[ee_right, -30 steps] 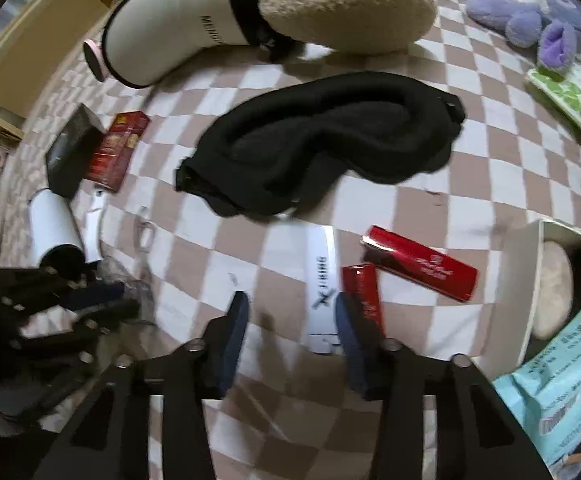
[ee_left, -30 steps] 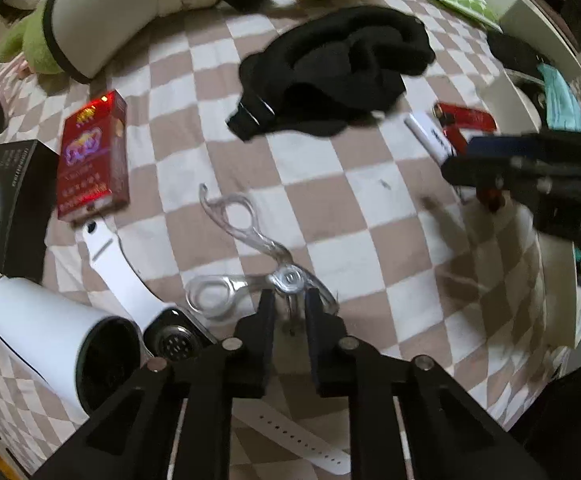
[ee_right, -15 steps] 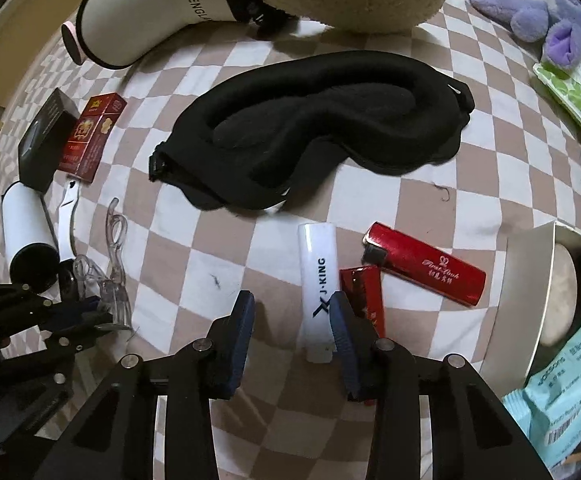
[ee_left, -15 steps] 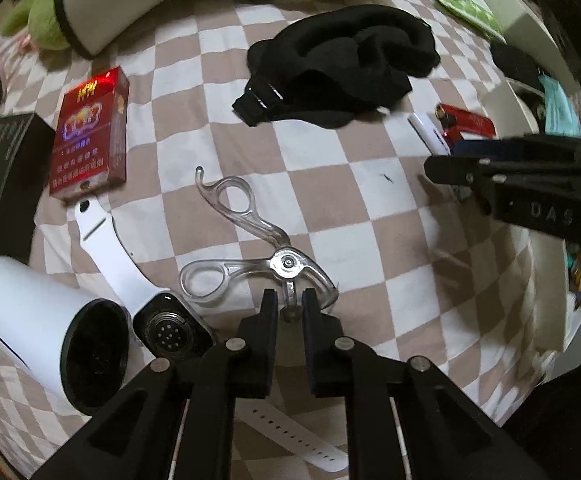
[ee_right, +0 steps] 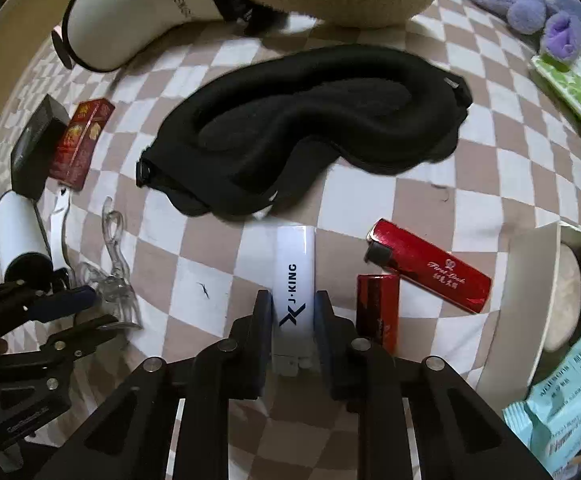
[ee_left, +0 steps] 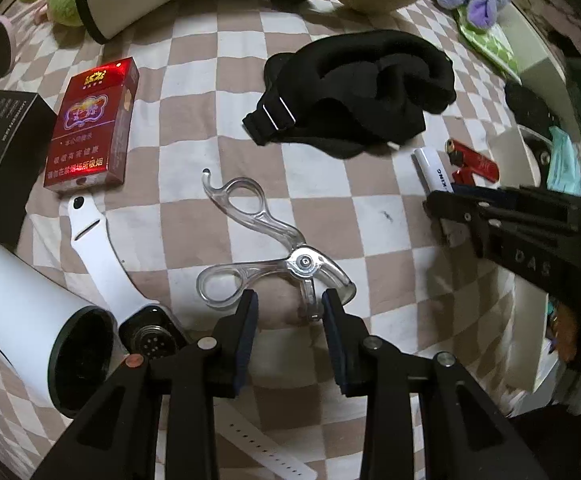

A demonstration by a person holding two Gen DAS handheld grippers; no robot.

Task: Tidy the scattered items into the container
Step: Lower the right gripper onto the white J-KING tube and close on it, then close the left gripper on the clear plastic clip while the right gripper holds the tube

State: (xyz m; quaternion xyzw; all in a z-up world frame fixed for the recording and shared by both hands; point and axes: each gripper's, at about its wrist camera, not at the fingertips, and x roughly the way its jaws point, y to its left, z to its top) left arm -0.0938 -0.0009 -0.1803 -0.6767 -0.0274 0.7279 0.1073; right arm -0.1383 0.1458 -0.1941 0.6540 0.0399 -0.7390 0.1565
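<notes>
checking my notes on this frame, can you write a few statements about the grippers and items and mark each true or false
1. The right gripper is shut on the white lighter. True.
2. The left gripper clamps the clear scissors. False: its jaws have just been opening and stand apart around the blades.
3. The black sleep mask lies beyond the white lighter. True.
4. Both red lighters are inside the white box. False: they lie on the checked cloth beside it.
</notes>
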